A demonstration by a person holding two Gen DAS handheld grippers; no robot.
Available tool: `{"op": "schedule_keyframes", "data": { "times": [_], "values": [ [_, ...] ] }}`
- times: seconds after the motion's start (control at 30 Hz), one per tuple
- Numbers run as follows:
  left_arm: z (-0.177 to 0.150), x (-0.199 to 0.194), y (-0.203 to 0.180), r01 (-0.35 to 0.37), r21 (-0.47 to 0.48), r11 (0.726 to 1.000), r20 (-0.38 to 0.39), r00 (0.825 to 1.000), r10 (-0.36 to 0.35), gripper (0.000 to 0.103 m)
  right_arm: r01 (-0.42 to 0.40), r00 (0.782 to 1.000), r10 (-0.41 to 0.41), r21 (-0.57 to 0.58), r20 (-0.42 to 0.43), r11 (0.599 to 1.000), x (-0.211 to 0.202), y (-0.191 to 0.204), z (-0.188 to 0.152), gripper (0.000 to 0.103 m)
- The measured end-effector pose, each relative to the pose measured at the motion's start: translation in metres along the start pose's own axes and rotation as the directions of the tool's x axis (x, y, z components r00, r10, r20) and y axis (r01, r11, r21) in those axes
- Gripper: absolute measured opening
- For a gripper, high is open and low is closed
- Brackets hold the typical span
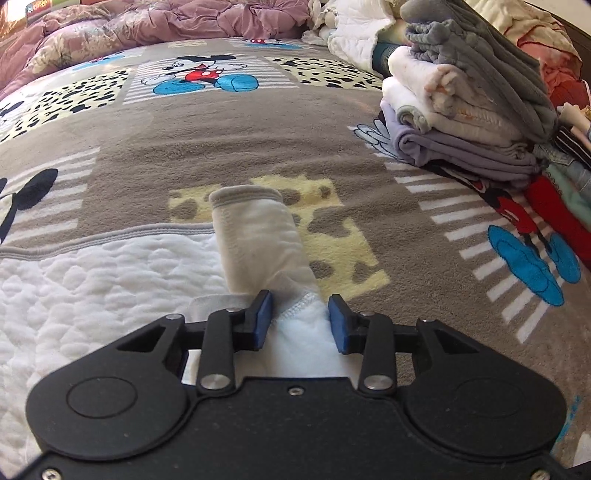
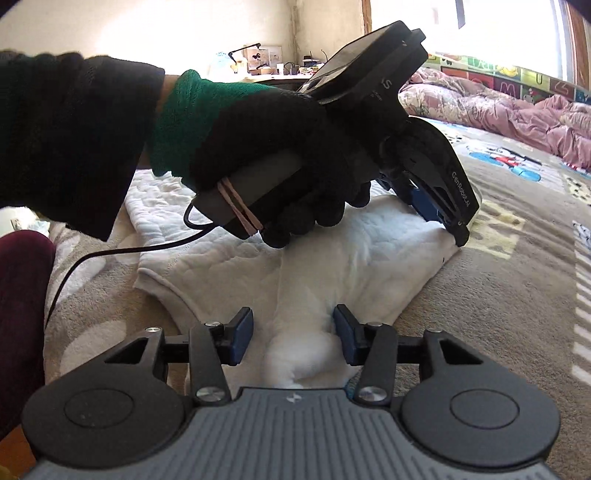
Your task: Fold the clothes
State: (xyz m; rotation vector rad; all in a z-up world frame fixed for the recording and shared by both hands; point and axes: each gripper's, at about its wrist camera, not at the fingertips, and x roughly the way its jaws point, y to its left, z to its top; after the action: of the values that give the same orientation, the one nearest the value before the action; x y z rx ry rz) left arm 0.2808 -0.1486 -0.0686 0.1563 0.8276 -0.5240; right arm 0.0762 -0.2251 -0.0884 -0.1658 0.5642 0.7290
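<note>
A white quilted garment [image 1: 96, 280] lies flat on the Mickey Mouse blanket [image 1: 236, 147]. Its sleeve [image 1: 255, 236] with a ribbed cuff sticks out ahead of my left gripper [image 1: 300, 314], whose blue pads stand open on either side of the sleeve's base. In the right wrist view the same garment [image 2: 332, 266] spreads ahead. My right gripper [image 2: 293, 332] is open, with a bunched fold of white cloth [image 2: 303, 347] between its pads. The left gripper [image 2: 436, 206], held by a black-gloved hand [image 2: 266, 147], rests at the garment's far right corner.
A stack of folded clothes [image 1: 465, 110] stands at the right on the blanket, with more loose garments [image 1: 561, 199] beside it. A pink duvet [image 1: 147, 22] lies bunched at the far end of the bed. A black cable [image 2: 110, 254] trails from the left gripper.
</note>
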Motion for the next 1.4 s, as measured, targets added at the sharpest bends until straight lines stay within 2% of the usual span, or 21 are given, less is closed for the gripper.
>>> {"op": "schedule_keyframes", "data": {
  "times": [0.03, 0.07, 0.13, 0.23, 0.3, 0.37, 0.5, 0.6, 0.7, 0.8, 0.87, 0.97, 1.03, 1.13, 1.17, 1.33, 1.4],
  "values": [
    [0.001, -0.003, -0.001, 0.003, -0.003, 1.000, 0.002, 1.000, -0.003, 0.040, 0.038, 0.999, -0.037, -0.025, 0.023, 0.999, -0.004, 0.007, -0.003, 0.050],
    [0.002, -0.010, -0.005, 0.002, 0.018, 1.000, 0.006, 1.000, -0.002, 0.048, 0.087, 0.995, -0.084, -0.058, 0.058, 0.995, -0.012, 0.016, -0.007, 0.050],
    [0.001, -0.034, -0.007, -0.002, -0.019, 1.000, 0.071, 0.998, 0.003, 0.049, 0.128, 0.988, -0.125, -0.025, 0.092, 0.991, -0.031, 0.021, -0.009, 0.049],
    [-0.013, -0.069, -0.004, -0.002, -0.068, 0.998, 0.151, 0.988, 0.012, 0.050, 0.112, 0.981, -0.132, 0.134, 0.144, 0.985, -0.068, 0.015, -0.017, 0.052],
    [-0.029, -0.093, -0.005, -0.007, -0.076, 0.997, 0.199, 0.980, 0.023, 0.050, 0.138, 0.978, -0.160, 0.160, 0.137, 0.977, -0.079, 0.016, -0.024, 0.052],
    [-0.051, -0.115, -0.005, 0.016, -0.116, 0.993, 0.234, 0.972, 0.011, 0.050, 0.155, 0.974, -0.180, 0.175, 0.138, 0.972, -0.084, 0.017, -0.027, 0.052],
    [-0.082, -0.133, -0.011, 0.048, -0.142, 0.989, 0.254, 0.967, -0.011, 0.050, 0.151, 0.972, -0.176, 0.161, 0.156, 0.975, -0.078, 0.024, -0.025, 0.052],
    [-0.096, -0.135, -0.018, 0.056, -0.117, 0.992, 0.247, 0.969, -0.025, 0.047, 0.143, 0.982, -0.155, 0.114, 0.104, 0.983, -0.064, 0.037, -0.023, 0.053],
    [-0.107, -0.136, -0.020, 0.066, -0.109, 0.992, 0.237, 0.971, -0.038, 0.045, 0.190, 0.979, -0.195, 0.072, 0.065, 0.979, -0.059, 0.048, -0.027, 0.055],
    [-0.116, -0.132, -0.019, 0.094, -0.107, 0.990, 0.232, 0.970, -0.068, 0.042, 0.193, 0.977, -0.199, 0.073, 0.078, 0.978, -0.060, 0.048, -0.030, 0.057],
    [-0.122, -0.124, -0.020, 0.076, -0.094, 0.993, 0.214, 0.975, -0.054, 0.037, 0.167, 0.982, -0.173, 0.070, 0.082, 0.983, -0.058, 0.047, -0.031, 0.057],
    [-0.126, -0.123, -0.017, 0.089, -0.109, 0.990, 0.230, 0.971, -0.062, 0.036, 0.148, 0.988, -0.146, -0.043, 0.055, 0.988, -0.047, 0.062, -0.032, 0.059],
    [-0.127, -0.124, -0.015, 0.103, -0.107, 0.989, 0.240, 0.968, -0.074, 0.036, 0.184, 0.983, -0.179, -0.122, 0.049, 0.975, -0.044, 0.073, -0.033, 0.059],
    [-0.129, -0.123, -0.014, 0.114, -0.092, 0.989, 0.241, 0.966, -0.089, 0.036, 0.155, 0.988, -0.152, -0.076, 0.036, 0.985, -0.043, 0.070, -0.034, 0.059],
    [-0.130, -0.122, -0.014, 0.118, -0.086, 0.989, 0.242, 0.966, -0.094, 0.036, 0.157, 0.987, -0.153, -0.094, 0.040, 0.983, -0.042, 0.071, -0.034, 0.059],
    [-0.134, -0.125, -0.022, 0.101, -0.008, 0.995, 0.271, 0.958, -0.095, 0.036, 0.176, 0.984, -0.179, -0.205, 0.005, 0.963, -0.026, 0.085, -0.038, 0.060],
    [-0.138, -0.130, -0.024, 0.084, 0.045, 0.995, 0.280, 0.956, -0.093, 0.036, 0.173, 0.984, -0.178, -0.203, -0.002, 0.964, -0.025, 0.086, -0.037, 0.061]
  ]
}}
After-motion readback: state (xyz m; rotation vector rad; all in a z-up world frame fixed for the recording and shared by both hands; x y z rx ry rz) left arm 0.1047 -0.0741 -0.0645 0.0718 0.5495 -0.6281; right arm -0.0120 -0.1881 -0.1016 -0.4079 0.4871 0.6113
